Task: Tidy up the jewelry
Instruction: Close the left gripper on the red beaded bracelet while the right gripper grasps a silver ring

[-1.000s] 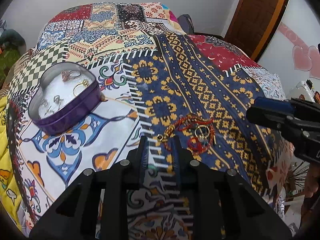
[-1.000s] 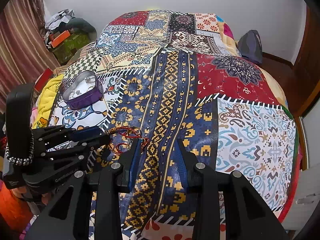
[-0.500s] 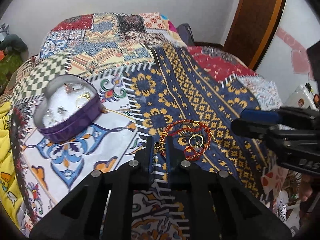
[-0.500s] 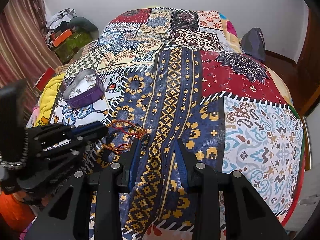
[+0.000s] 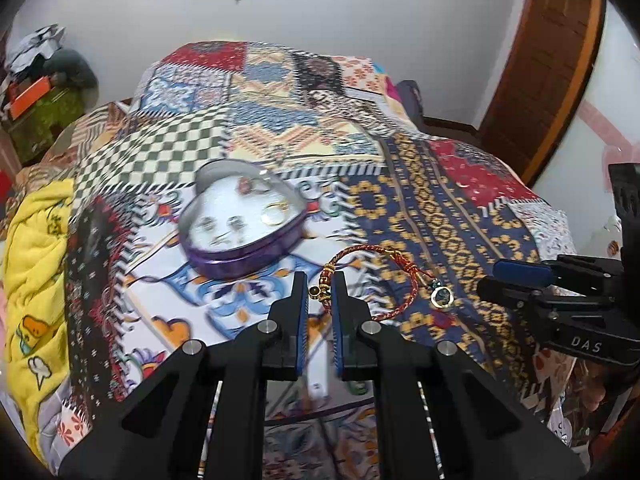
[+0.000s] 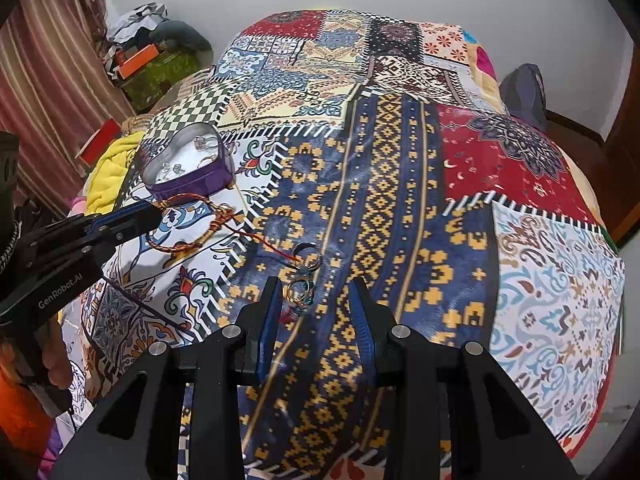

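Left gripper (image 5: 321,280) is pinched tight on the red bracelet's (image 5: 376,276) beaded end, lifting it clear toward the heart-shaped tin (image 5: 244,220) nearby, where smaller pieces already sit. Right gripper (image 6: 314,300) waits half-open and empty over rings (image 6: 300,292) on the bedspread (image 6: 400,200).

We are in a home bedroom: a bed (image 6: 400,184) under a patchwork quilt (image 5: 304,92) fills the view, with a striped curtain (image 6: 52,80) at one side, a wooden door (image 5: 544,64), plain white walls, and clothes heaped in a corner (image 6: 160,36).
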